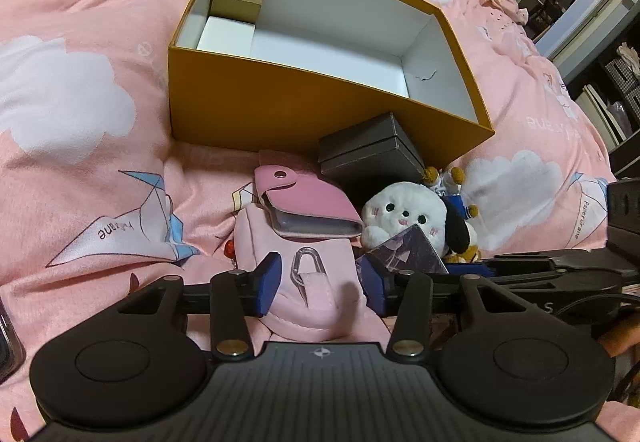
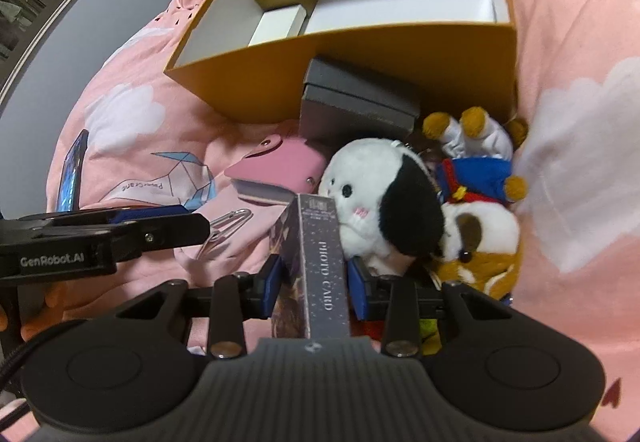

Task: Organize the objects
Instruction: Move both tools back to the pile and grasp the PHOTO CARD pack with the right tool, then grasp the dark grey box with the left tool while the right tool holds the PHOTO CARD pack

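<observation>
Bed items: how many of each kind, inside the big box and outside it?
Big box: 1
Small boxes inside it: 2, gold and white
Dark case: 1
Photo card box: 1
Plush toys: 2, white and sailor
Pink pouch: 1
Pink wallet: 1
Total: 9

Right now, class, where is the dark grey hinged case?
The dark grey hinged case lies on the pink bedding against the orange box's near wall, behind the pink wallet and white plush.

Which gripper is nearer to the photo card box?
Right. The right gripper has the photo card box between its jaws; the left gripper straddles the pink pouch beside it.
</observation>
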`<state>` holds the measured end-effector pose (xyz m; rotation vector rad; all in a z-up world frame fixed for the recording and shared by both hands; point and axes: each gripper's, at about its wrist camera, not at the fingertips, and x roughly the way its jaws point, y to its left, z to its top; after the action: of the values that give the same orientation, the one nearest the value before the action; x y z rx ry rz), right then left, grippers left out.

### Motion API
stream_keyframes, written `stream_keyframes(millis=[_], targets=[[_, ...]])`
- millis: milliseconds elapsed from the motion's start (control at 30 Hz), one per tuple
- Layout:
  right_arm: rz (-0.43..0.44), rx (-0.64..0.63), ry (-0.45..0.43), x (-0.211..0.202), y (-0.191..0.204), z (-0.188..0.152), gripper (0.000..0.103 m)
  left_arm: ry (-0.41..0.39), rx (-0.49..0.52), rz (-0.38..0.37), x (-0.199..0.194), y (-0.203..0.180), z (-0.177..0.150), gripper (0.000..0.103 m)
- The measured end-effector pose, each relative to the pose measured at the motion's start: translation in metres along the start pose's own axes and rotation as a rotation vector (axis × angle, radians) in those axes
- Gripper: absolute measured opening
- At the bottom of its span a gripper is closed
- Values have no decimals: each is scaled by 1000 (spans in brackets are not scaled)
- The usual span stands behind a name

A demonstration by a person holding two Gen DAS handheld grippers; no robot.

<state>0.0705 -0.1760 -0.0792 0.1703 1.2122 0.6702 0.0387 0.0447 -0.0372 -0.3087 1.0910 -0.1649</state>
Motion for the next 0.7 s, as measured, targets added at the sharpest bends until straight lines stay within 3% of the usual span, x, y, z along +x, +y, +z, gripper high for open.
stream_keyframes(millis=[67, 233, 367, 633, 700], targets=[[1, -3, 4, 3, 1, 1, 36, 0, -1, 12, -1, 0, 1, 63], [-6, -42, -5, -2, 6, 0, 30, 17, -22, 63, 1, 8, 2, 66], [-10, -100, -20, -9, 14, 0, 24, 62, -75, 36, 7, 21, 4, 66], [-34, -137, 4, -8, 16, 5, 24, 137, -212, -24, 32, 44, 16, 64], [-31, -132, 12, -6, 14, 6, 24, 101, -207, 5, 28, 41, 18, 62]])
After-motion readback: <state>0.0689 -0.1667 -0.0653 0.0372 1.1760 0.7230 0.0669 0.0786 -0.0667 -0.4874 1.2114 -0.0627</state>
